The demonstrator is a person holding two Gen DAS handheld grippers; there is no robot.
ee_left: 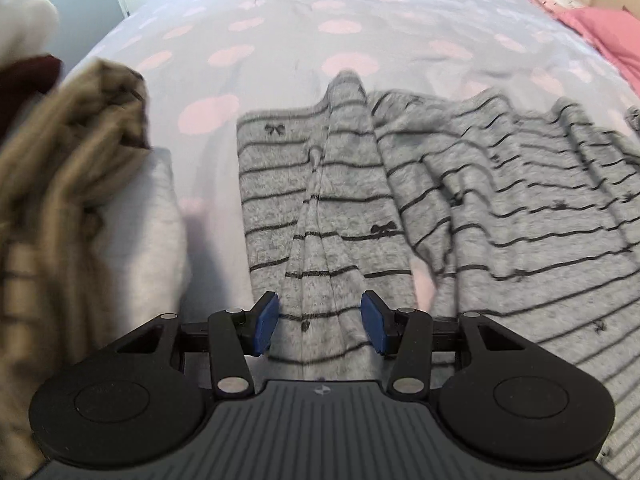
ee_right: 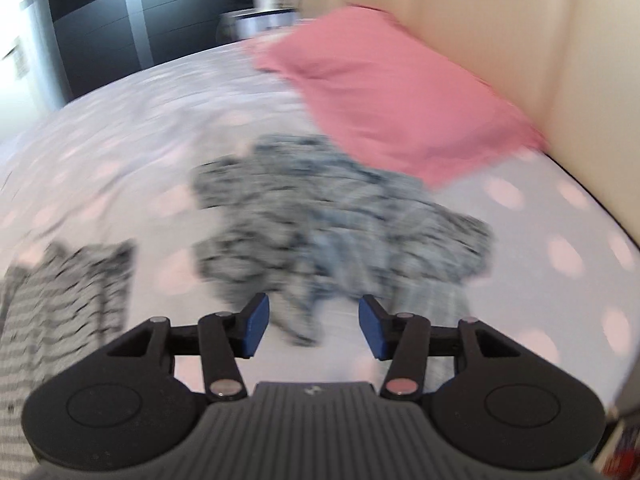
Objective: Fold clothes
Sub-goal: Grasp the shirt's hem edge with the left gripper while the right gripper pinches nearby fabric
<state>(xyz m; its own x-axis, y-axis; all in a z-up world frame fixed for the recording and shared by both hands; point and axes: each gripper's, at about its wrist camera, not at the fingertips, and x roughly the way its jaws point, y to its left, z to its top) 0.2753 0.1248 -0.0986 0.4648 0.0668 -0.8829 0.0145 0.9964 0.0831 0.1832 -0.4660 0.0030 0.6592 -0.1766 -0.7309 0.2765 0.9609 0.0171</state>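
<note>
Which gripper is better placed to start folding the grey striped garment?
Left. The left gripper is open right over the grey striped garment; the right gripper faces a crumpled blue-grey garment instead.

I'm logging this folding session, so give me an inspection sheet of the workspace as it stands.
Surface: bed sheet, pale with pink dots.
Job's things: grey striped garment spread out, rumpled; blue-grey patterned garment crumpled beside the pink pillow.
Clutter: brown striped clothes heaped at left, over a pale grey item.
Grippers: left gripper open above the striped garment; right gripper open, empty.
Cables: nothing seen.
Surroundings: cream headboard, dark cabinet; right view blurred.
</note>
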